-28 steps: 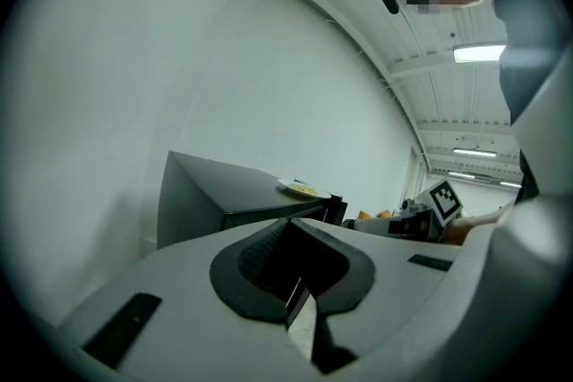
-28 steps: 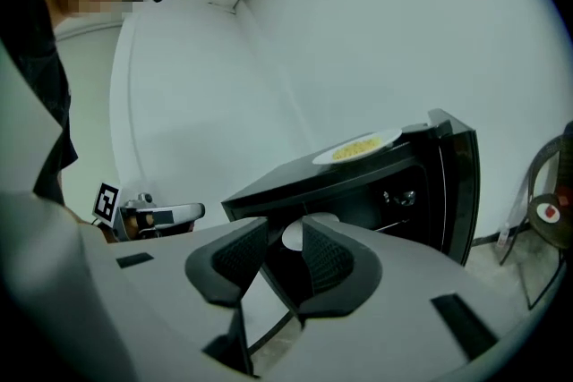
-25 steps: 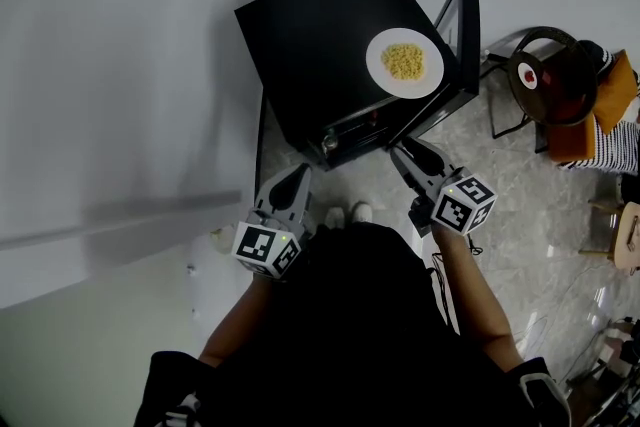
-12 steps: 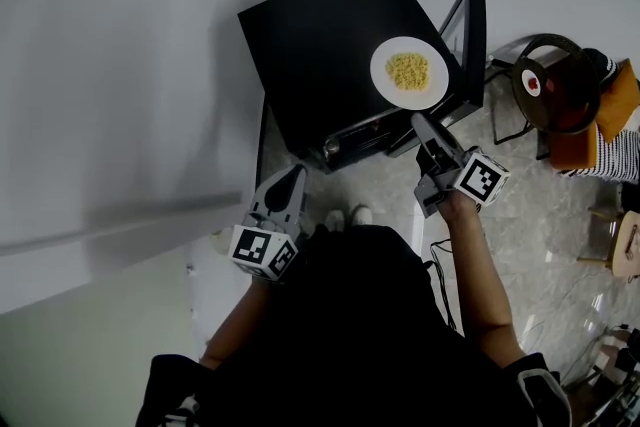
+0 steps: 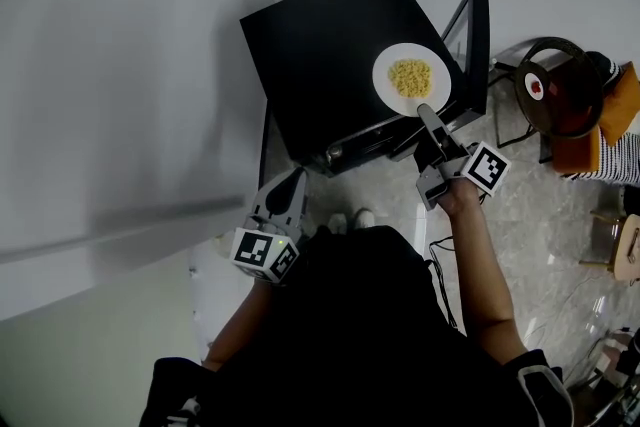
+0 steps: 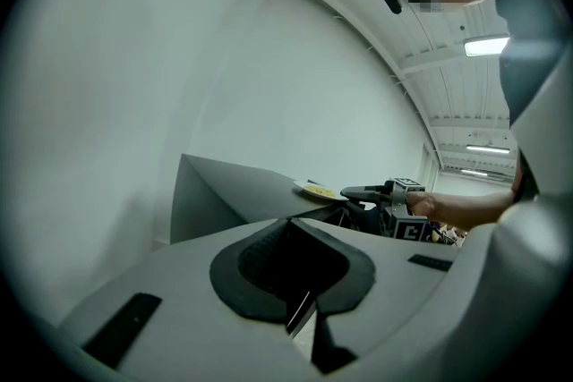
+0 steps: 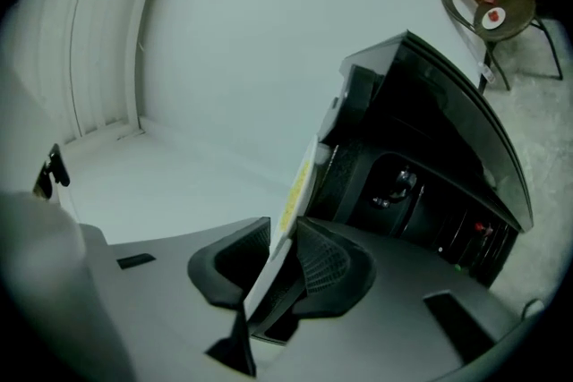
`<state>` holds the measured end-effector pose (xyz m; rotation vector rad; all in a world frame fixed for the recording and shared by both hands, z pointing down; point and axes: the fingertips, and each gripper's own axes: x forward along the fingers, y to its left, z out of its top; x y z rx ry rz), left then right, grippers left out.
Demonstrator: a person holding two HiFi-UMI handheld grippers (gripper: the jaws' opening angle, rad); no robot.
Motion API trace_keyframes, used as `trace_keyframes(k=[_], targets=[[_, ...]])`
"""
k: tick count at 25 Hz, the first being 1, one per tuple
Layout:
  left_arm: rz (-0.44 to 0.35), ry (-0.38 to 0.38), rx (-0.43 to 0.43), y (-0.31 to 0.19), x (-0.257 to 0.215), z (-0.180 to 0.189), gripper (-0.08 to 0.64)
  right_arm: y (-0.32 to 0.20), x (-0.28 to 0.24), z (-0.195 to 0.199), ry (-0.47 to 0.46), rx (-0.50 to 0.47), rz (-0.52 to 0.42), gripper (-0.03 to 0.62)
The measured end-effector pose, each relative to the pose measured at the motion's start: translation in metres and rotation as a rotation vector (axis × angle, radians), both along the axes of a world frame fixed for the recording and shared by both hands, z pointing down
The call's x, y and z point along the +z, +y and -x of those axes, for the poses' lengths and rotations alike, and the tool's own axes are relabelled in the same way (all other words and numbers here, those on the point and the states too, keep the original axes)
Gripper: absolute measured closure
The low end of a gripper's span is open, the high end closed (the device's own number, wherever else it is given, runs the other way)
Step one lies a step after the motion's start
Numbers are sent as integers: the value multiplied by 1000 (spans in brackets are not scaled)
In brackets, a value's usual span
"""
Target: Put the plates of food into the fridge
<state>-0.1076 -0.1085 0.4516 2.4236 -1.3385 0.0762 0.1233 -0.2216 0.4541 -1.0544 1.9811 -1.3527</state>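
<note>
The head view looks steeply down on the fridge (image 5: 330, 45) from above. The left gripper view faces across the fridge's top from low beside it. The right gripper view sits close at its front. All share the plate (image 5: 411, 78).

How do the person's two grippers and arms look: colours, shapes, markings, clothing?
Both the left gripper and the right gripper are grey, tapering wedges with black ribbed pads on the jaws. Each carries a white cube with black square markers. The person wears a black top. The right jaws are closing around the plate rim.
</note>
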Motion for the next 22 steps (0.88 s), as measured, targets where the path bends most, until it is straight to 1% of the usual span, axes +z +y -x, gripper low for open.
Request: trace_keyframes(k=[1, 6, 9, 14, 18, 20, 22], targets=[[3, 1, 2, 0, 1, 0, 537, -1, 3, -1, -20, 5, 18, 509], [9, 3, 11, 1, 0, 0, 537, 0, 7, -5, -141, 32, 81, 533], [14, 3, 16, 3, 1, 0, 537, 7, 8, -8, -193, 54, 121, 547], [28, 7, 32, 9, 6, -1, 537, 27, 4, -9, -206, 31, 129, 551], [31, 8, 52, 6, 9, -5, 537, 44, 3, -16, -240, 26, 136, 551], [31, 10, 61, 1, 12, -6, 537, 49, 7, -19, -233, 13, 138, 551], [27, 8, 66, 7, 10, -7, 537, 66, 3, -22, -224, -5, 132, 551]])
